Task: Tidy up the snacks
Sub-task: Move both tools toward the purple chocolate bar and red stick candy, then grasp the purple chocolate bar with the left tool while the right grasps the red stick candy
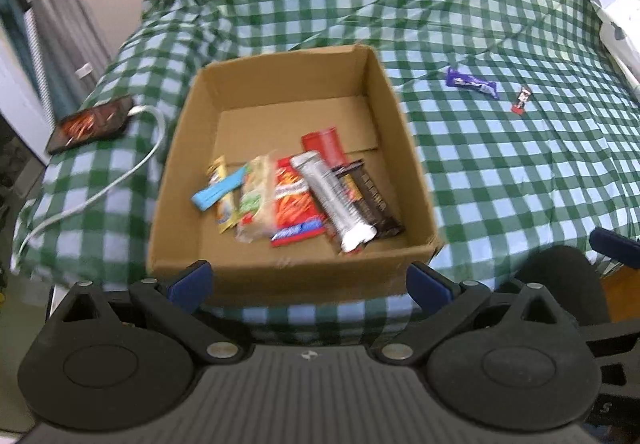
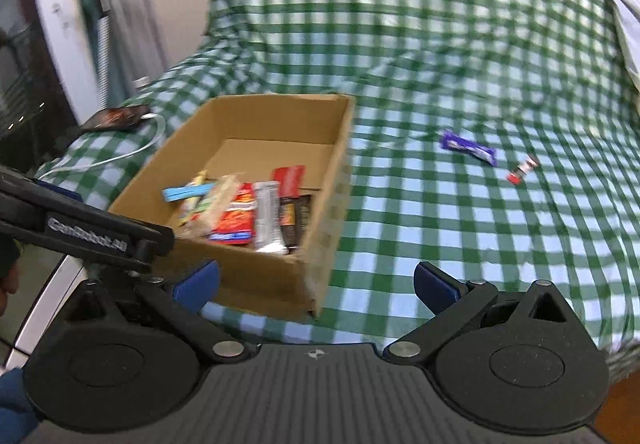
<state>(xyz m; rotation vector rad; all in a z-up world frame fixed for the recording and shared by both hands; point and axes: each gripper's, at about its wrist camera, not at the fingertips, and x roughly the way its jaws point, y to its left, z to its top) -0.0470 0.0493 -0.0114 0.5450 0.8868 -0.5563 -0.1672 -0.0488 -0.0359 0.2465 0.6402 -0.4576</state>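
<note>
both grippers' fingers stand wide apart and empty: the left gripper just short of the cardboard box, the right gripper beside it. beyond the right fingers and to their right, the purple bar and small red candy lie loose on the bed, long axes slanting across; the right is likely nearer.

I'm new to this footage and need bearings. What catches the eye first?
An open cardboard box sits mid-bed on a green checked cover, with bright snack packets piled on its floor. To its right, a purple wrapper and a small red one lie loose on the cover.
</note>
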